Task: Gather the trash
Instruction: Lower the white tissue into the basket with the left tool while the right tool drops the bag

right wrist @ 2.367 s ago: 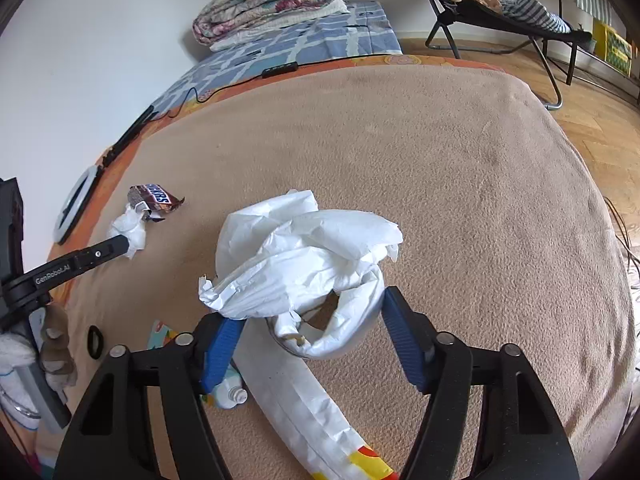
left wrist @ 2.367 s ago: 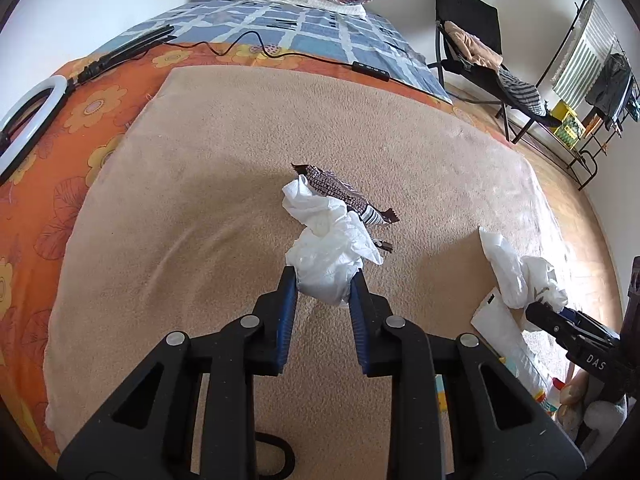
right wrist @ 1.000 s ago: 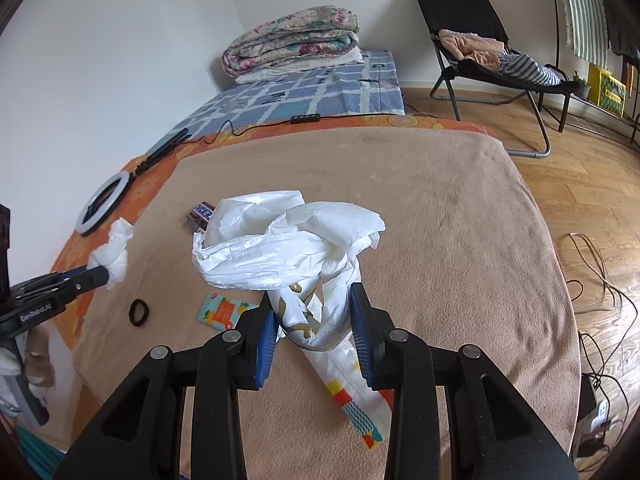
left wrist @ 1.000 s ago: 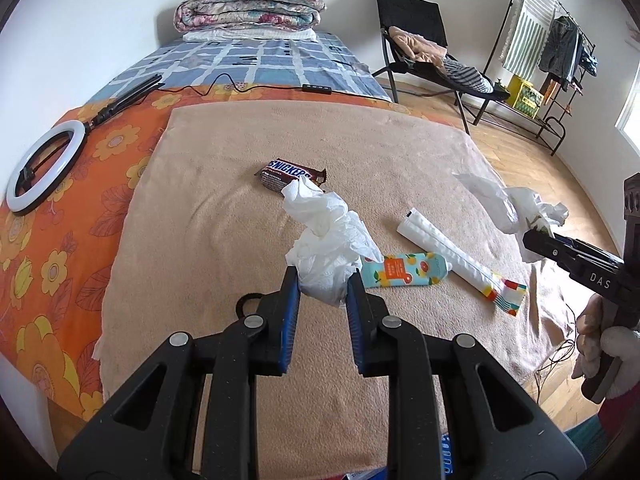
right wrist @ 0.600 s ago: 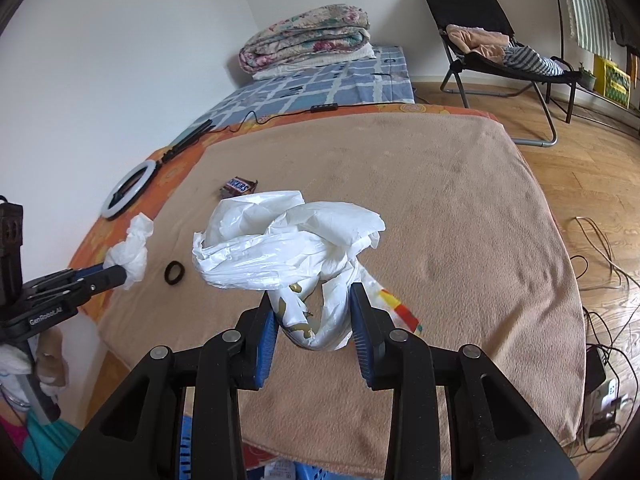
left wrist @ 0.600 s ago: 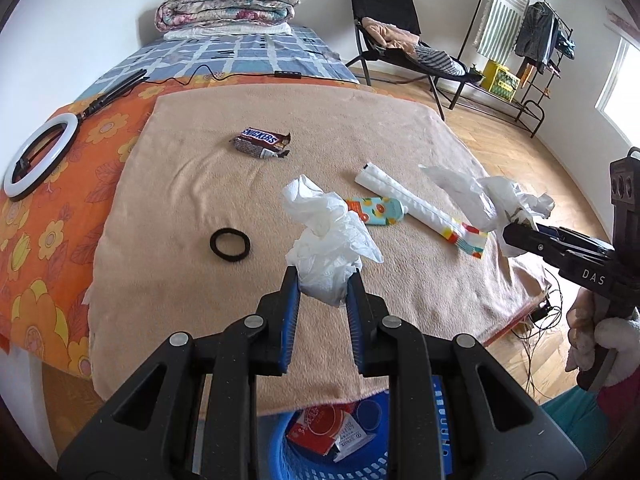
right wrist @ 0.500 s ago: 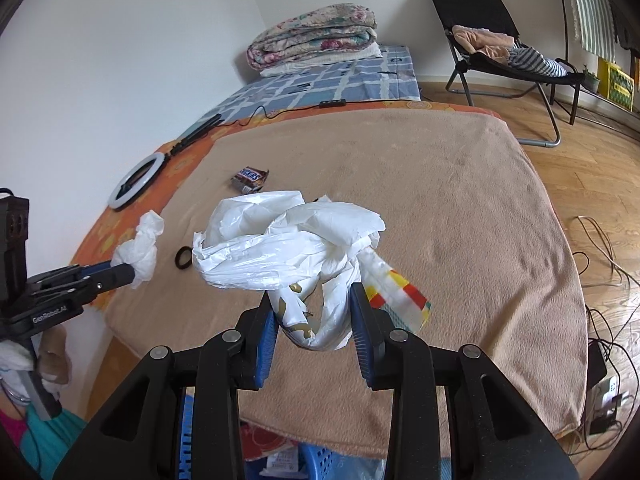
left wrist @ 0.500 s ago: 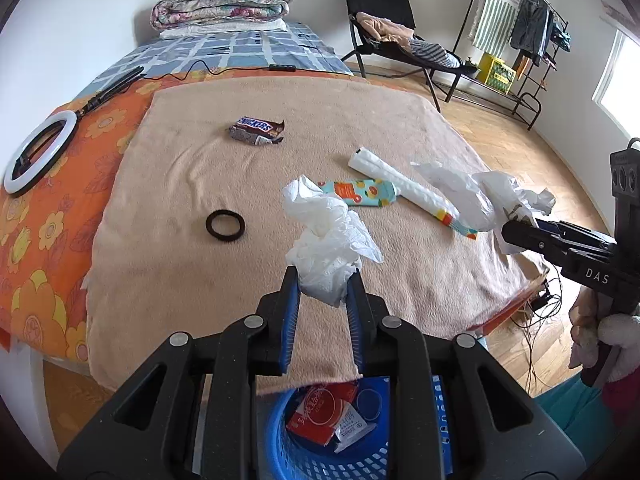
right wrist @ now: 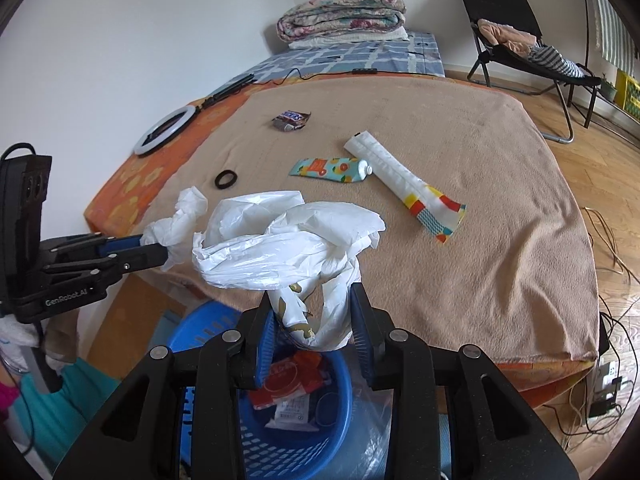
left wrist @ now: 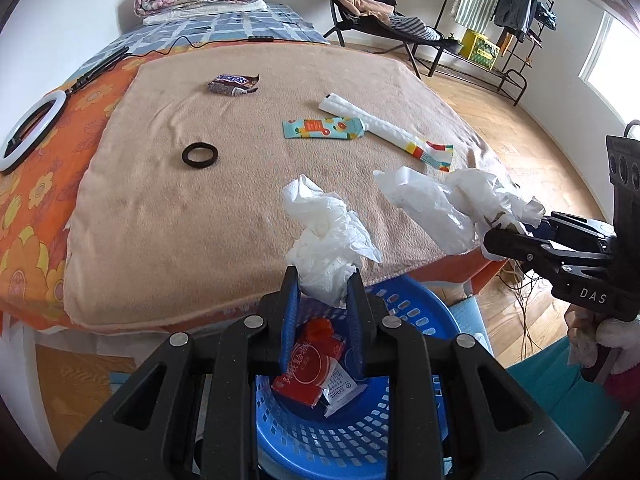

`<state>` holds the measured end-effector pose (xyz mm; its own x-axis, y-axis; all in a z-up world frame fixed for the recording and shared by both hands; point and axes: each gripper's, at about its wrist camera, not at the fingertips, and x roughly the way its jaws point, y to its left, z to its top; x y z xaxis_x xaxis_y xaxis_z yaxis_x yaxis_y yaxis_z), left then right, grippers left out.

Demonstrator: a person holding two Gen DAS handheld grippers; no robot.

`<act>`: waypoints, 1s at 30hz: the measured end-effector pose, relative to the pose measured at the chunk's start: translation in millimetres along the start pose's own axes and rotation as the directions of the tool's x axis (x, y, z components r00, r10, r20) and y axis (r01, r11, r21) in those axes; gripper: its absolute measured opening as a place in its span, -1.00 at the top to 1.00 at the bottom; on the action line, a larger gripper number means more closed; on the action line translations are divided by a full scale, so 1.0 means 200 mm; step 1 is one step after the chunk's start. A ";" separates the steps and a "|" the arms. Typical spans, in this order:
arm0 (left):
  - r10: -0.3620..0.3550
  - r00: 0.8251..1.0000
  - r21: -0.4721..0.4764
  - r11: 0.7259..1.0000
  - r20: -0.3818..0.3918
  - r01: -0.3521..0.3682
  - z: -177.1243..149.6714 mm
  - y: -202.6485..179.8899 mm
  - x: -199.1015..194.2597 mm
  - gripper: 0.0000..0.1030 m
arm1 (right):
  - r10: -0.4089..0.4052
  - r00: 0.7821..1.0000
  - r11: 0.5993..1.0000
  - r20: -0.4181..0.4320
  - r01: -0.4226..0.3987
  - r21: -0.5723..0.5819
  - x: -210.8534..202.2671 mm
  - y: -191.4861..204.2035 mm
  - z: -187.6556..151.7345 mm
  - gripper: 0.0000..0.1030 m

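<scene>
My left gripper (left wrist: 322,280) is shut on a crumpled white tissue (left wrist: 326,240) and holds it above a blue trash basket (left wrist: 416,316) that stands below the bed's front edge. My right gripper (right wrist: 312,312) is shut on a crumpled white plastic bag (right wrist: 280,244), also over the basket (right wrist: 316,444). The basket holds a red carton (left wrist: 308,368) and small wrappers. On the tan blanket (left wrist: 160,184) lie a Snickers wrapper (left wrist: 232,84), a colourful tube (left wrist: 324,128) and a long white wrapper (left wrist: 384,128).
A black hair tie (left wrist: 199,155) lies on the blanket. A white ring light (left wrist: 28,132) rests on the orange floral sheet at the left. A folded quilt (right wrist: 340,14), a black folding chair (right wrist: 516,52) and floor cables (right wrist: 604,392) lie beyond.
Both grippers have pulled back from the bed with their loads and now hang over the blue basket at the bed's front edge. Their grips have not changed.
</scene>
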<state>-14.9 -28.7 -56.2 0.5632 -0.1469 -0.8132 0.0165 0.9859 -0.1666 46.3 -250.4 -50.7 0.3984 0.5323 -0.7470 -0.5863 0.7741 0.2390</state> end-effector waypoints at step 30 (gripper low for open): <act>-0.011 0.974 0.037 0.999 -0.225 0.020 -0.39 -0.08 0.23 0.57 | -0.004 0.984 0.999 -0.177 -0.003 -0.039 0.17 0.13 -0.38 0.32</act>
<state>-53.4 -56.6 -135.0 0.3629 -0.1724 -0.9157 0.0587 0.9850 -0.1622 -9.8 -239.1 -117.1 0.2691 0.4602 -0.8461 -0.6148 0.7583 0.2169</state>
